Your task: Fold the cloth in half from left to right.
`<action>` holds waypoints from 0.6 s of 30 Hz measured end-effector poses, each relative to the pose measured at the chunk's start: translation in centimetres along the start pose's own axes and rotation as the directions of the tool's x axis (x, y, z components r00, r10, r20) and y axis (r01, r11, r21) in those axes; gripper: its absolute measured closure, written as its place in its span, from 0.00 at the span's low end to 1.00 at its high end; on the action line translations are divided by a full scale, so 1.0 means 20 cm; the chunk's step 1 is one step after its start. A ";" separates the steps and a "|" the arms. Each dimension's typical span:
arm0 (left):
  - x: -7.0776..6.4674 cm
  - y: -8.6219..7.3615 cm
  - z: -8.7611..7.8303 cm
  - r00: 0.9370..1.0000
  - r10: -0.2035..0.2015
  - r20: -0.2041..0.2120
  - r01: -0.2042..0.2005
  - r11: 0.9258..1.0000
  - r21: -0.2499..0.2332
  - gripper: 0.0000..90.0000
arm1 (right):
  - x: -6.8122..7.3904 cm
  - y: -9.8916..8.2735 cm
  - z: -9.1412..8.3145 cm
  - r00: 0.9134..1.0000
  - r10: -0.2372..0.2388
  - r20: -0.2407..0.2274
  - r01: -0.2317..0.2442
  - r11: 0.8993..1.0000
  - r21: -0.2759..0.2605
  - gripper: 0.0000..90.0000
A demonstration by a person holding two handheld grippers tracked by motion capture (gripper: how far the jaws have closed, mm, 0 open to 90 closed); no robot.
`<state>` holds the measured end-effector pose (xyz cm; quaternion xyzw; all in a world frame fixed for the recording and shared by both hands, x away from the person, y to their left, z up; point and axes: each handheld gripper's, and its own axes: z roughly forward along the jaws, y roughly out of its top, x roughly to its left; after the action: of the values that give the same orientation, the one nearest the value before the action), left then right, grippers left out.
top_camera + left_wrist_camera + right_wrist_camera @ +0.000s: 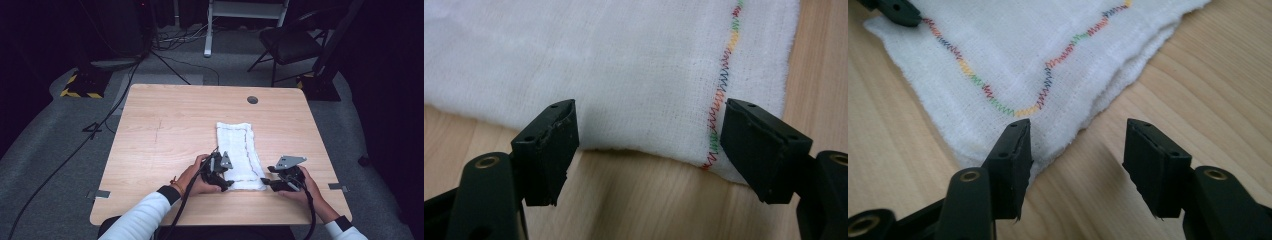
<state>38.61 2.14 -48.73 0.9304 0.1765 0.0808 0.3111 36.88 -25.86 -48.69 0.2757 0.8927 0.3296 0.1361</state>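
Cloth: I see the folded white cloth (239, 154) lying right of centre on the wooden table (165, 135), its near end between my two tools.
Writing: none I can read; just multicoloured zigzag stitching (723, 80).
Left gripper (223, 176): jaws apart at the cloth's near left corner, gripping nothing.
Right gripper (270, 177): jaws apart at the near right corner, gripping nothing.

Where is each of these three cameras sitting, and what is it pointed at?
High view: above the person's side, looking down on the table; forearms, hands and both grippers show.
Left gripper view: rides the left gripper, facing the white cloth.
Right gripper view: rides the right gripper, facing the cloth's corner.
All share the cloth.
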 end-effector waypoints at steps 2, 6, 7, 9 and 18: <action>0.01 -0.04 -0.02 0.999 -0.039 0.028 0.039 0.999 -0.003 0.26 | 0.02 0.00 0.00 1.000 -0.002 -0.008 0.002 1.000 0.002 0.51; 0.02 -0.12 -0.06 0.995 -0.084 0.053 0.086 0.996 -0.023 0.26 | 0.10 0.02 0.01 0.999 -0.037 -0.040 0.038 0.999 0.003 0.51; 0.02 -0.12 -0.06 0.995 -0.084 0.053 0.086 0.996 -0.023 0.26 | 0.12 0.03 0.01 0.998 -0.043 -0.041 0.043 0.999 0.002 0.51; 0.01 -0.15 -0.08 0.994 -0.097 0.043 0.099 0.995 -0.028 0.26 | 0.14 0.03 0.01 0.998 -0.050 -0.040 0.050 0.999 0.001 0.51; -0.10 -0.24 -0.15 0.996 -0.084 -0.032 0.083 0.995 -0.054 0.27 | 0.20 0.05 0.02 0.993 -0.079 -0.088 0.080 0.997 0.005 0.45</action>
<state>34.56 6.54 -49.25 0.9121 0.2183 0.0884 0.3356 34.21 -22.71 -48.59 0.2258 0.9094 0.3320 0.1089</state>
